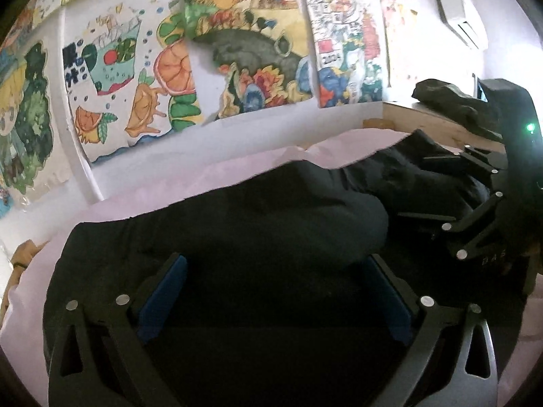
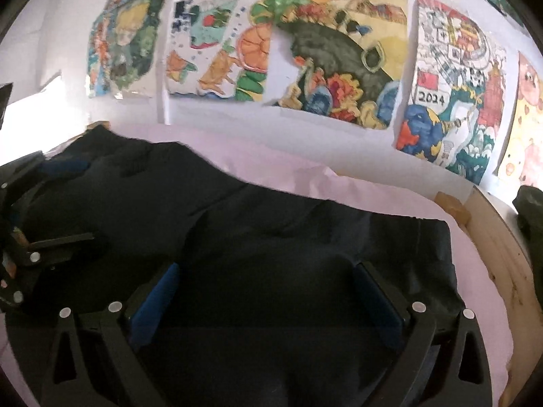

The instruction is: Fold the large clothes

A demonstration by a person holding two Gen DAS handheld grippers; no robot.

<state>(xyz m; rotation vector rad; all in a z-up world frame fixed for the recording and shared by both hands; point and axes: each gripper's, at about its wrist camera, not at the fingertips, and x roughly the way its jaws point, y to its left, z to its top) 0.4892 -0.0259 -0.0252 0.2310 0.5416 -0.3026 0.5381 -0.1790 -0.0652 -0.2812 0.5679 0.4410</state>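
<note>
We hold both black tongs low over a large dark navy cloth garment [image 1: 237, 210] that lies spread across a pale pink sheet [image 1: 237, 166]; what the sheet covers we cannot tell. The left tongs [image 1: 275, 291] stand spread wide, their blue-padded fingers [image 1: 163, 298] apart with only dark cloth showing between them, and nothing is pinched. The right tongs [image 2: 271, 302] are likewise spread, blue pads [image 2: 156, 302] apart over the garment [image 2: 271, 237], gripping nothing. In the left wrist view the right tongs [image 1: 451, 203] come in from the right edge over a bunched fold of the cloth. In the right wrist view the left tongs [image 2: 51, 203] enter from the left edge, over the far part of the garment. Behind the sheet [image 2: 288, 169] stands a white wall hung with colourful children's paintings [image 2: 339, 51], and a light wooden board [image 2: 502, 257] edges the sheet on the right.
</note>
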